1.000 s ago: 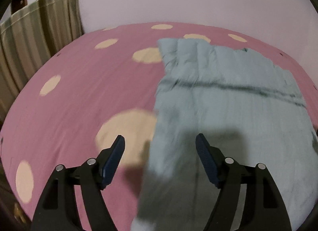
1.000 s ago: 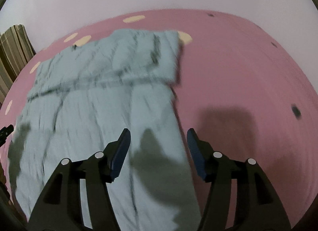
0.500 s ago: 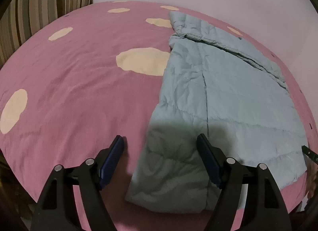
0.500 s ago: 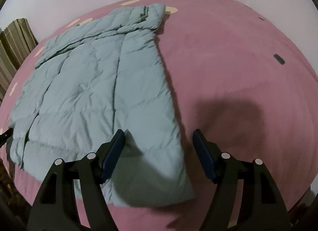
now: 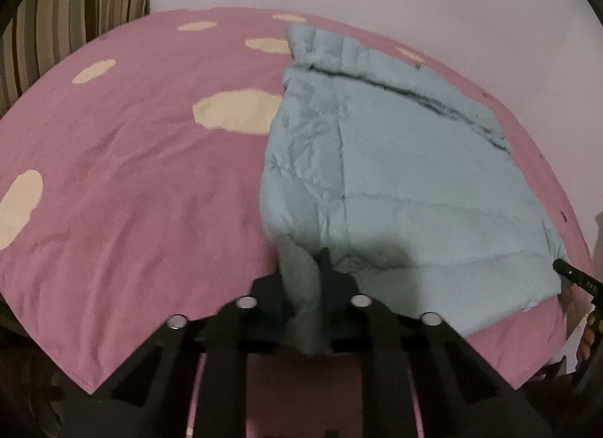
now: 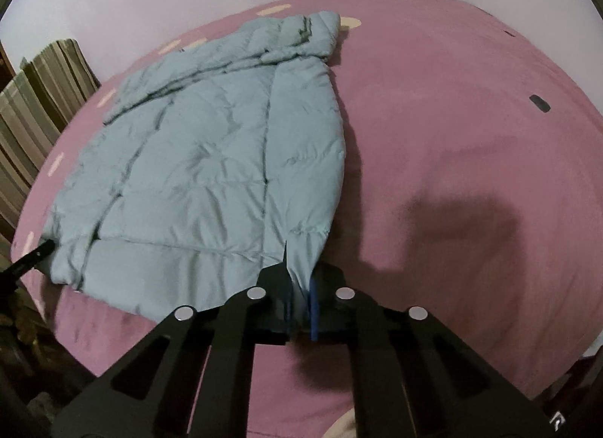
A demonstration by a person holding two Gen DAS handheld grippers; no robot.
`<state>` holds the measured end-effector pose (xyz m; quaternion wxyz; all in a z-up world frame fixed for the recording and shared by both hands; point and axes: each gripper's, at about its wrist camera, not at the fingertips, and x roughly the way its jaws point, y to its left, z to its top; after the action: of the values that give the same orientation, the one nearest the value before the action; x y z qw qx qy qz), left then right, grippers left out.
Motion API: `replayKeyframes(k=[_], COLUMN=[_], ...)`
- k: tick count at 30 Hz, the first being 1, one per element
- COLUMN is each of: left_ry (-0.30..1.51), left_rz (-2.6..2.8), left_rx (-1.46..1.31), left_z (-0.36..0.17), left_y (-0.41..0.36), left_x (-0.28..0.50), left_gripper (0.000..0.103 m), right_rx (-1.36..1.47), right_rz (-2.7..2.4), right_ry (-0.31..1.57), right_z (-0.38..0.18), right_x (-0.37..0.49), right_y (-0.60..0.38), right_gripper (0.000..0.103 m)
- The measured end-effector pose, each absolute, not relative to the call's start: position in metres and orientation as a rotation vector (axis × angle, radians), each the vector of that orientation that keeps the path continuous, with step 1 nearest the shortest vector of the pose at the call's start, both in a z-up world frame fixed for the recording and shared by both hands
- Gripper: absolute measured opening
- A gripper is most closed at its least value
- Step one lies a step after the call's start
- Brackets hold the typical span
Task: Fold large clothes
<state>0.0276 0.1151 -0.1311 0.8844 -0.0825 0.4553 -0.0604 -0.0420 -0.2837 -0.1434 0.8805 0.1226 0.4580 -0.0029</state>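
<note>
pinching the near hem of the blue puffer jacket [image 6: 211,159] on the pink bedspread [image 6: 452,117], my left gripper [image 5: 303,298] closing on one corner and my right gripper [image 6: 299,298] clamped on the other where both stood spread moments ago, i judge the fold can begin.

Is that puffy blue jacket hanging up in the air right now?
No, the blue jacket lies spread flat on the pink bedspread, with only its near hem corner pinched in the right gripper.
</note>
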Motion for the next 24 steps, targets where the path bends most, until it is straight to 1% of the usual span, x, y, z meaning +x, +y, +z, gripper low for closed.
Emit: replayKeyframes(k=[3,6,11,13,18,24], left_ry=[0.895,0.834,0.768,0.755,0.765,0.822], left_rz=[-0.118,-0.108,-0.07,-0.048,-0.039,-0.006], left_rx=[-0.177,-0.191,-0.24,-0.235,-0.2,-0.176], left_z=[-0.112,-0.086,-0.053,-0.047,-0.055,-0.078], left_y=[0.115,0.116,0.123,0.123,0.111,0.109], left_x=[0.024,0.029,0.066,0.087,0.144,0.199], left_gripper=[0.007,0.006,0.006,0.002,0.0,0.0], right_rx=[0.275,0.319,0.393,0.421,0.509,0.51], right_rz=[0.022,0.055,0.08,0.08,0.097,0.063], right_ry=[0.919,0.881,0.83,0.814,0.824,0.899], right_z=[-0.129,-0.114,-0.092,-0.088,-0.094,-0.123], right_x=[-0.045,-0.041,-0.013,0.007,0.067,0.135], right_y=[-0.283,-0.288,-0.304,-0.313,-0.326,-0.321], right_gripper=[0.005,0.004,0.004,0.004,0.004,0.004])
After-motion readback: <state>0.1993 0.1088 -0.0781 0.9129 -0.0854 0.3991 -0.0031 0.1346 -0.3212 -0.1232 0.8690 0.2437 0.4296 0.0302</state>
